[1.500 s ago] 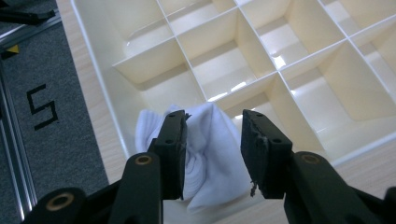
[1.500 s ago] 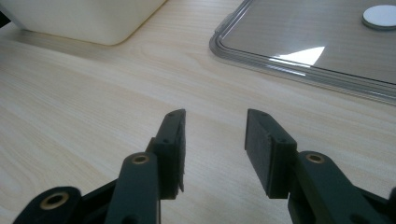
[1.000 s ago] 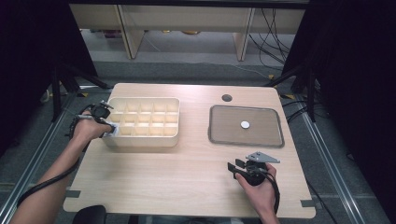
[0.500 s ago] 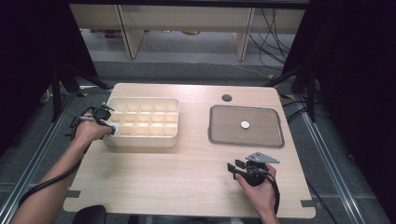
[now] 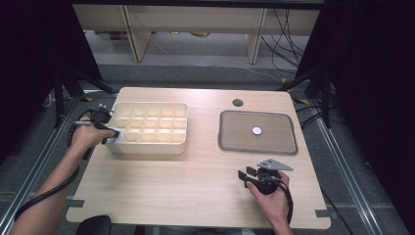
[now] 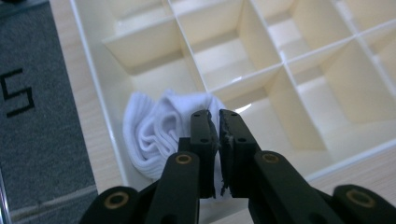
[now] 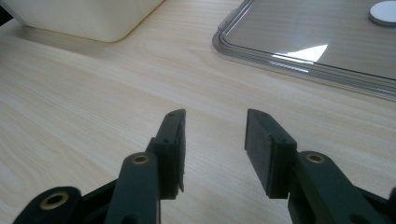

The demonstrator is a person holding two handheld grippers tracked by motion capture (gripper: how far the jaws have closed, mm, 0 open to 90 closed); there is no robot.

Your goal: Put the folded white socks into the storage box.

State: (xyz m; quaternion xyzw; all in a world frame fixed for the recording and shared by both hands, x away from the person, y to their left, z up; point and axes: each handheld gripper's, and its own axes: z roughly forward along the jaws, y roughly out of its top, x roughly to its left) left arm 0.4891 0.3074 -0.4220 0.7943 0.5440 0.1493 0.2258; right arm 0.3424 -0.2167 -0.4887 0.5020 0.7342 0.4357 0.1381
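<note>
The left gripper [image 6: 214, 122] is pinching a rolled white sock [image 6: 161, 133]. Its two black jaws are squeezed almost together, with a bit of sock caught between them. The sock is sitting in the corner pocket of the cream sorting box [image 6: 299, 100], at the lower left of the left gripper view. In the high view that box [image 5: 147, 128] is sitting at the left middle of the frame, and the left gripper [image 5: 113, 133] is poking in at its near left corner.

Half a second ago and a second ago, this gripper was at the same corner. It is barely moving now. That is telling me the sock is already down in its pocket, and I think the next thing is to let go.

The right gripper [image 7: 214, 140] is holding nothing. Its jaws are standing wide apart over the bare wooden table [image 7: 93, 93]. In the high view the right gripper [image 5: 253, 175] is waiting at the lower right of the frame, in the same spot as before. The grey tray [image 5: 230, 134] is lying at the right middle, with a small white round thing [image 5: 257, 130] resting on it. Nothing there is changing.

For writing, a black mark like a "5" or an "S" [image 6: 16, 91] is showing on the grey floor at the left edge of the left gripper view. I cannot tell which. The box, tray and sock are showing no words.
</note>
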